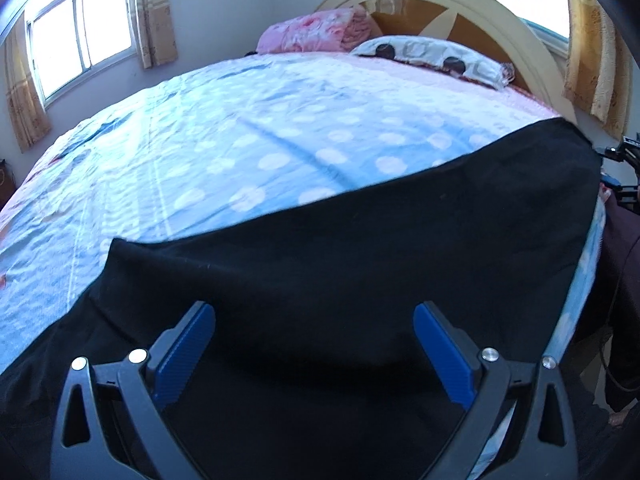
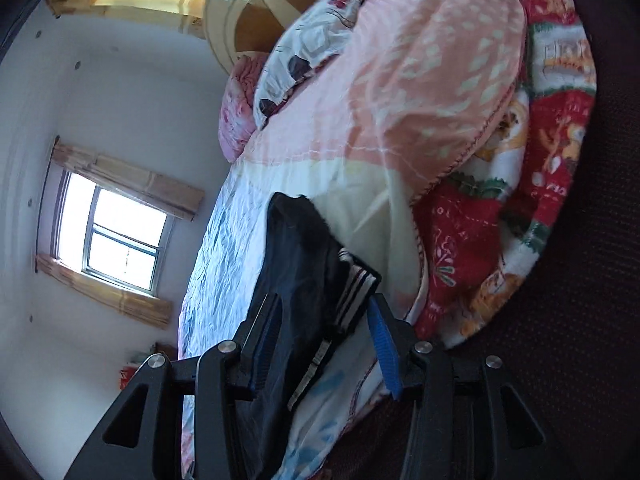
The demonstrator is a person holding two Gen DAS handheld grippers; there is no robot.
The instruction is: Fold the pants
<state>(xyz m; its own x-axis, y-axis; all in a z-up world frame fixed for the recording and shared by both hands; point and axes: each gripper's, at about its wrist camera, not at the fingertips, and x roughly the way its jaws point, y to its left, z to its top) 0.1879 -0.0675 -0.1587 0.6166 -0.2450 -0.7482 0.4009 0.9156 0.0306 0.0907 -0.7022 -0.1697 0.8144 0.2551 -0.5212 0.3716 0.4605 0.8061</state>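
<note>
Black pants [image 1: 360, 248] lie spread flat along the near edge of the bed. My left gripper [image 1: 314, 344] is open just above the black cloth, its blue pads apart and holding nothing. In the right wrist view, which is rolled sideways, the pants [image 2: 304, 264] show a black-and-white striped waistband [image 2: 356, 288]. My right gripper [image 2: 324, 340] is open, its jaws on either side of the waistband end. I cannot tell whether the pads touch the cloth.
The bed has a light blue dotted sheet [image 1: 240, 140] and a curved wooden headboard [image 1: 460, 4]. A pink folded quilt [image 1: 316, 32] and a patterned pillow [image 1: 432, 56] lie at the head. A red and white blanket [image 2: 532, 200] hangs at the bed's side. Windows [image 1: 80, 28] are on the walls.
</note>
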